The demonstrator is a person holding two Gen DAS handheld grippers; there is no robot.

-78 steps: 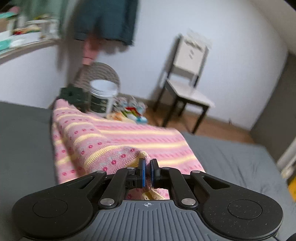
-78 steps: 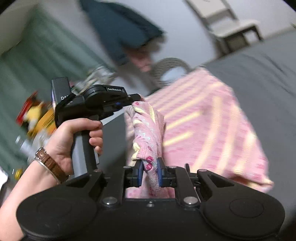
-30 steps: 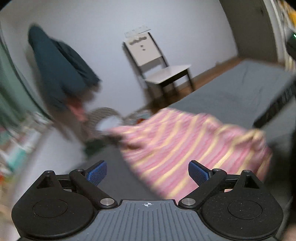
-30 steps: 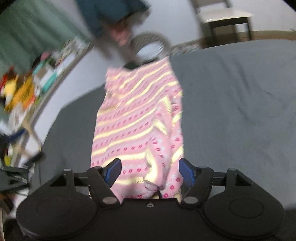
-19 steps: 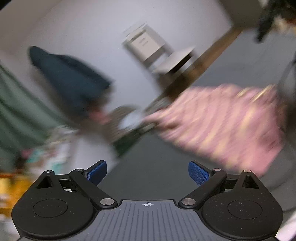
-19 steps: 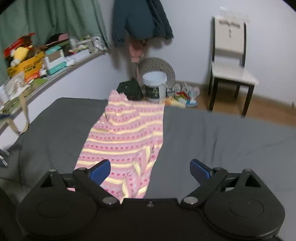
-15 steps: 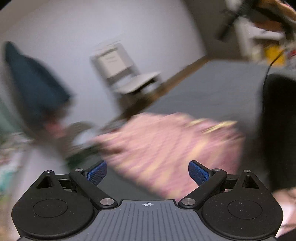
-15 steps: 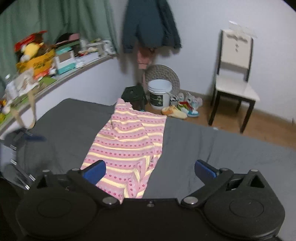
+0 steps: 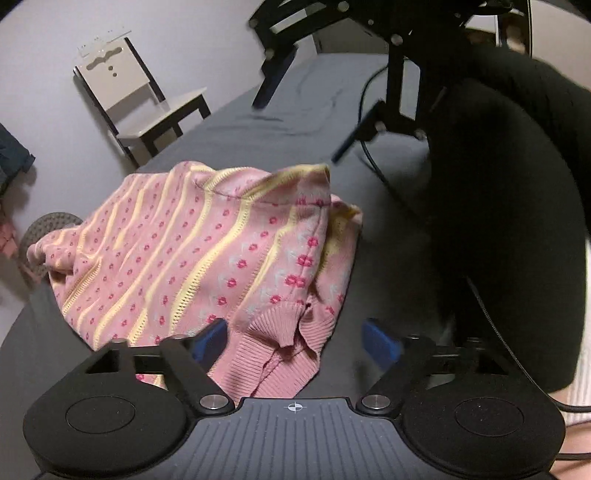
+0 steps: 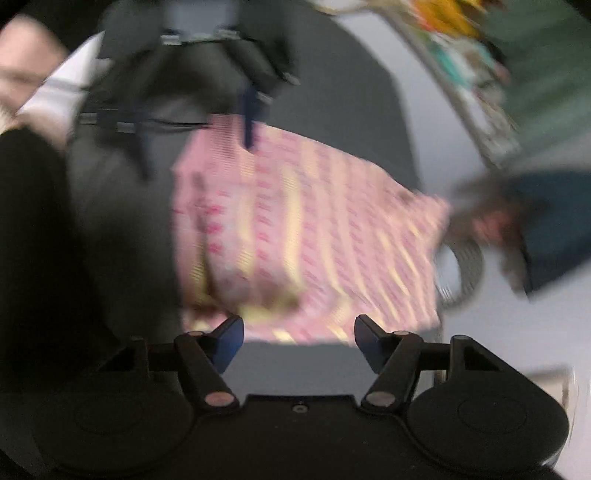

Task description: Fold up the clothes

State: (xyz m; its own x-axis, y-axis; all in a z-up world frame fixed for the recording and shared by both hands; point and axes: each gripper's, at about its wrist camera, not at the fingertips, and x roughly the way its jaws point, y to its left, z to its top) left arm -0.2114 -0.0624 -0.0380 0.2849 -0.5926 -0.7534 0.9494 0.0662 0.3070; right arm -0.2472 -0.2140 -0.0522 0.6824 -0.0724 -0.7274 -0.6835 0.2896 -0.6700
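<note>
A pink knit sweater (image 9: 207, 251) with yellow stripes and red flowers lies folded over, rumpled, on the grey bed (image 9: 369, 236).

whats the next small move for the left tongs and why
Probably ease the left tongs forward and close on the ribbed cuff of the pink sweater. They stand open with the cuff lying between the fingers, ungripped, on the grey bed. The right tongs are open too.

White chair (image 9: 147, 99) against pale wall (image 9: 192, 33)
</note>
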